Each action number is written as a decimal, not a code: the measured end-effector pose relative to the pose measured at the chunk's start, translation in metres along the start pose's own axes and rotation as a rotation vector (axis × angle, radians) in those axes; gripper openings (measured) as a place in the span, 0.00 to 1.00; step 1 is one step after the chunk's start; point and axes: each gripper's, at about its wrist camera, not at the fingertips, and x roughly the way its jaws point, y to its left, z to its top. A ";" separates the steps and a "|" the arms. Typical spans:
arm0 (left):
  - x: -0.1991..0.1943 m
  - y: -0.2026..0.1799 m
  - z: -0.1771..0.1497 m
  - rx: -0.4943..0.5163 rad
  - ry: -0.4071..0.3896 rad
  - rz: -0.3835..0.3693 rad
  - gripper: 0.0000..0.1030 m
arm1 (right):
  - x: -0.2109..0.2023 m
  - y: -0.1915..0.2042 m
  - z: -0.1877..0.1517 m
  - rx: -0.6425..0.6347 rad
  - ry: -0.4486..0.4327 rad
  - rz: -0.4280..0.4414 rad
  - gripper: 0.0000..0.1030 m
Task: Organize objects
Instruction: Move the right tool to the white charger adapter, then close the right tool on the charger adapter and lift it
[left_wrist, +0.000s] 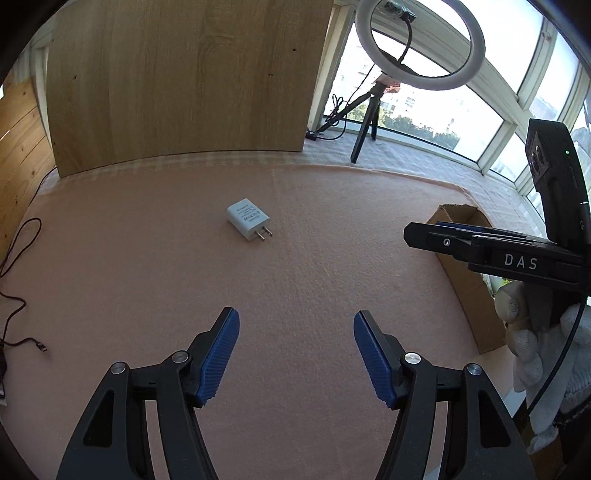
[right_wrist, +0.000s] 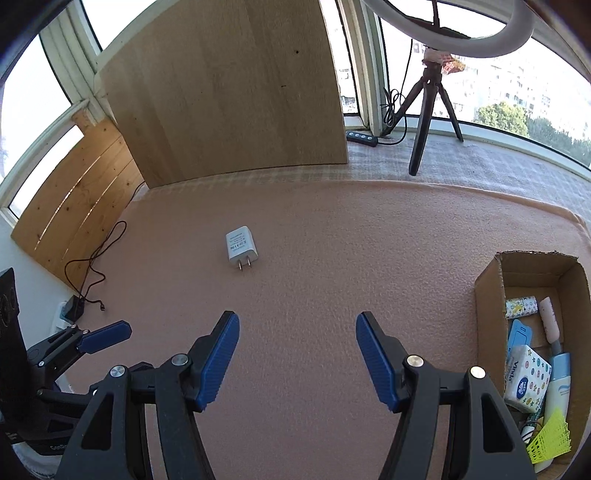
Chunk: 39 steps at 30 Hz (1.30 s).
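Note:
A white wall charger (left_wrist: 248, 219) lies flat on the pink felt mat, prongs toward me; it also shows in the right wrist view (right_wrist: 240, 248). My left gripper (left_wrist: 295, 332) is open and empty, hovering above the mat well short of the charger. My right gripper (right_wrist: 297, 334) is open and empty too, also short of the charger. A cardboard box (right_wrist: 491, 284) at the right holds a tissue pack (right_wrist: 526, 378), tubes, a yellow shuttlecock (right_wrist: 550, 437) and other small items. In the left wrist view the right gripper's body (left_wrist: 517, 254) hangs over the box (left_wrist: 461, 266).
A tall wooden board (left_wrist: 184, 81) stands at the back of the mat. A ring light on a tripod (left_wrist: 369, 122) stands back right by the windows. Black cables (right_wrist: 92, 266) trail off the mat's left edge. The left gripper's finger (right_wrist: 103, 336) shows at the right view's left.

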 end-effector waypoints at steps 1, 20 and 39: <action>0.000 0.011 -0.003 -0.018 0.004 0.008 0.66 | 0.006 0.004 0.003 -0.013 0.006 0.004 0.60; 0.076 0.092 0.042 -0.195 0.015 -0.092 0.65 | 0.140 0.031 0.074 0.094 0.191 0.226 0.60; 0.173 0.079 0.085 -0.231 0.097 -0.190 0.43 | 0.199 0.015 0.085 0.146 0.332 0.335 0.31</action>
